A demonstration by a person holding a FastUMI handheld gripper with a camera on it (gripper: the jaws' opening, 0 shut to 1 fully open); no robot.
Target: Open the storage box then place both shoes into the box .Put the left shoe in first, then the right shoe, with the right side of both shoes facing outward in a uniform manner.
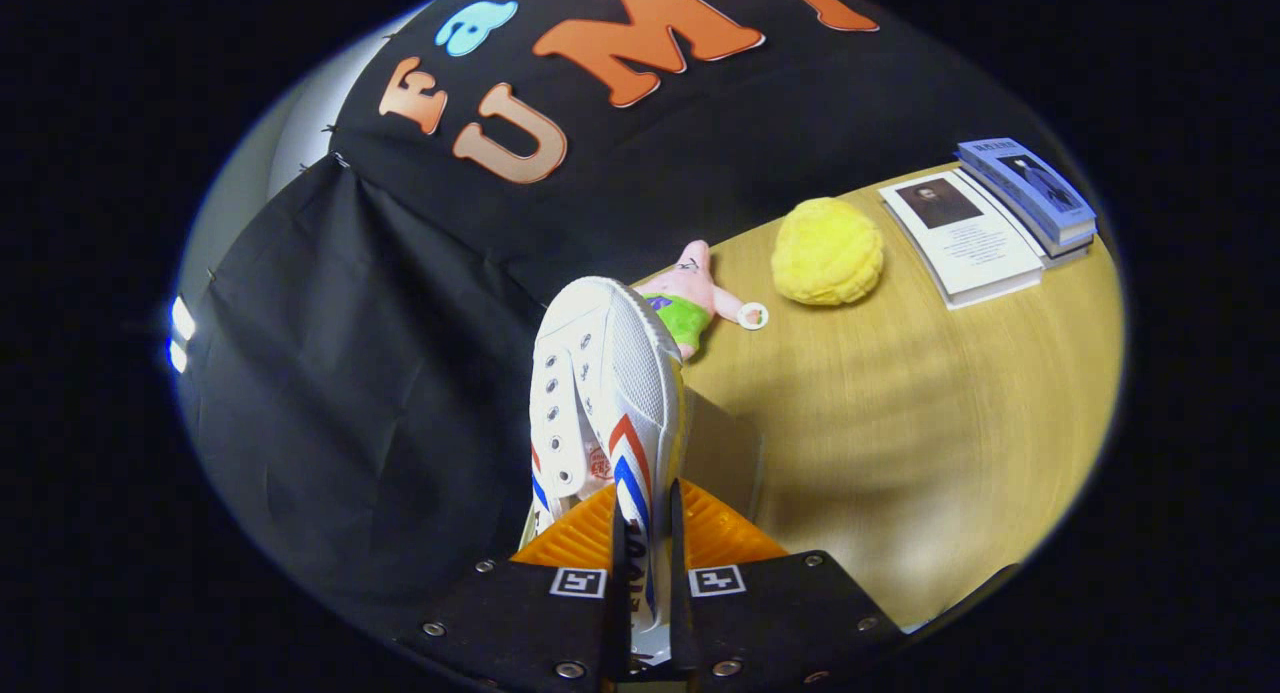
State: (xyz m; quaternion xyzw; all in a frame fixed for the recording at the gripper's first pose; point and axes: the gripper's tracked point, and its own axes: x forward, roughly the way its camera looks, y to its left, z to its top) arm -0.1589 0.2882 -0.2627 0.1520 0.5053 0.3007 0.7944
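A white canvas shoe [600, 393] with red and blue stripes on its side is held in the air, toe pointing away from me. My gripper [648, 543] is shut on the shoe's side wall near the heel, with both fingers pressing the canvas between them. The shoe is turned on its side, so the lace eyelets face left and the striped side faces right. It hangs above the edge of the wooden table [900, 443], with the black cloth wall behind it.
Just beyond the shoe's toe lies a pink star plush toy [695, 298] with green shorts. A yellow round plush [828, 251] sits farther right. Behind it are a white book [962, 238] and a stack of blue books [1030, 193].
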